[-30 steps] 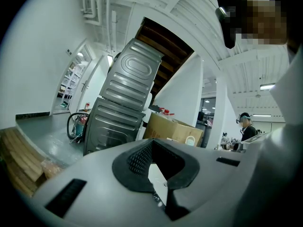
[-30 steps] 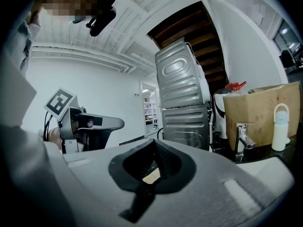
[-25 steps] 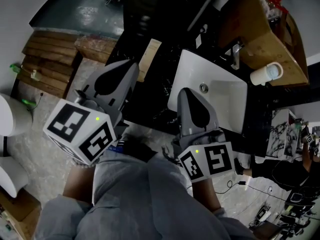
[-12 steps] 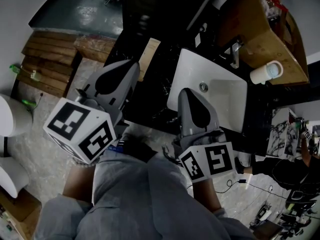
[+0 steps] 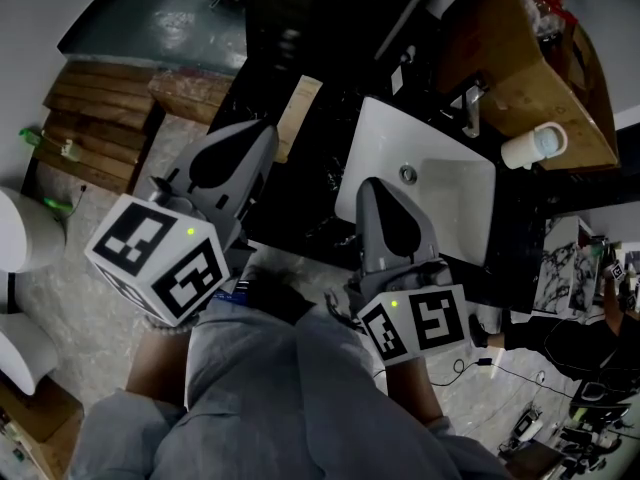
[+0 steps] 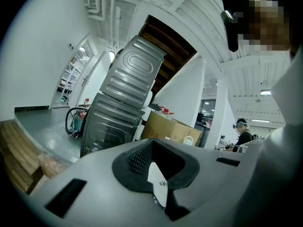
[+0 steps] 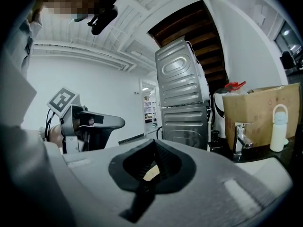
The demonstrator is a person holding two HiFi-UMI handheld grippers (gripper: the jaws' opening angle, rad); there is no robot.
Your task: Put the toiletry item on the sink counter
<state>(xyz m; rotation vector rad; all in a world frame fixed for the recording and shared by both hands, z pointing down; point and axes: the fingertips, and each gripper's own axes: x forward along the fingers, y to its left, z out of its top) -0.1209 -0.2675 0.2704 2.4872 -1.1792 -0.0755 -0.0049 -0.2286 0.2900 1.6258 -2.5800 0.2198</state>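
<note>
fingers: left gripper (image 5: pixel 266 130) and right gripper (image 5: pixel 368 184) both closed, empty, near the body | bottle (image 5: pixel 533 146): upright against the box (image 5: pixel 520 73), beside the faucet (image 5: pixel 471 108), apparently on the table (image 5: pixel 290 213) behind the sink (image 5: pixel 445 203) | risk: bottle tips into sink | cause: unopened fingers nudging it, faucet crowding the reach

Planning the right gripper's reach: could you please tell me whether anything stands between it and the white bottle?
Nothing visible does: only the basin lies between the right gripper and the white bottle; the faucet stands aside.
</note>
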